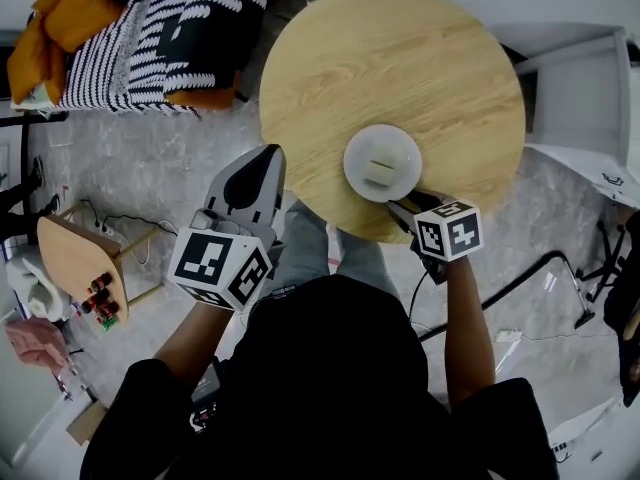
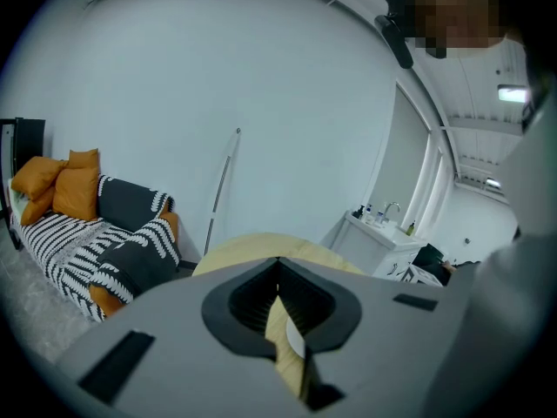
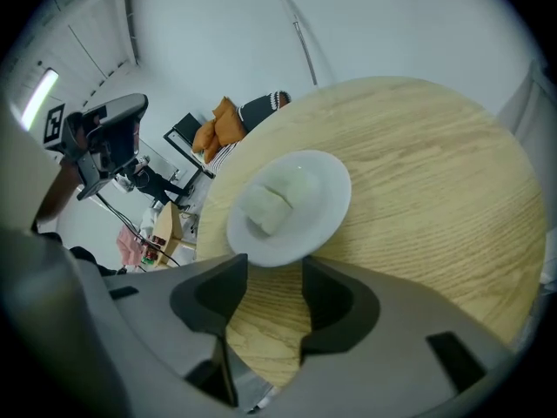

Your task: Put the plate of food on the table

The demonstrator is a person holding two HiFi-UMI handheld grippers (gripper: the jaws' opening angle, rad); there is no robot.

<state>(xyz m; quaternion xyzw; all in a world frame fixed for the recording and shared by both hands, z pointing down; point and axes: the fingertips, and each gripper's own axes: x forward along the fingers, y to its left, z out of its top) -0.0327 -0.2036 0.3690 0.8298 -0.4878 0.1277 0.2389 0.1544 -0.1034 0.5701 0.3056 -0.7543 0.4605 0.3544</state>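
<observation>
The plate of food [image 1: 352, 163] rests on the round table [image 1: 400, 58] in the head view, toward the 6 o'clock side of the top and near that edge. The right gripper [image 1: 405, 206] sits at the plate's 5 o'clock rim, and the left gripper [image 1: 268, 156] hangs off the table at 8 o'clock, over the floor. In the left gripper view its jaws meet at the tips with nothing between them, and the sofa [image 2: 113, 233] lies well apart at 9 o'clock. In the right gripper view the jaws stand apart and press on nothing, with the plate's near rim [image 3: 261, 252] lying just at their tips and bare wood showing in the gap. The likeliest trouble is a jaw catching that rim on the way back, which would drag the plate toward the 6 o'clock edge and tip it off. A knock there could also shift the pale food [image 3: 274, 203]. Open wood runs from 9 through 12 to 3 o'clock, so a nudge inward would be safe, and the way back at 6 o'clock looks clear beyond the table edge
</observation>
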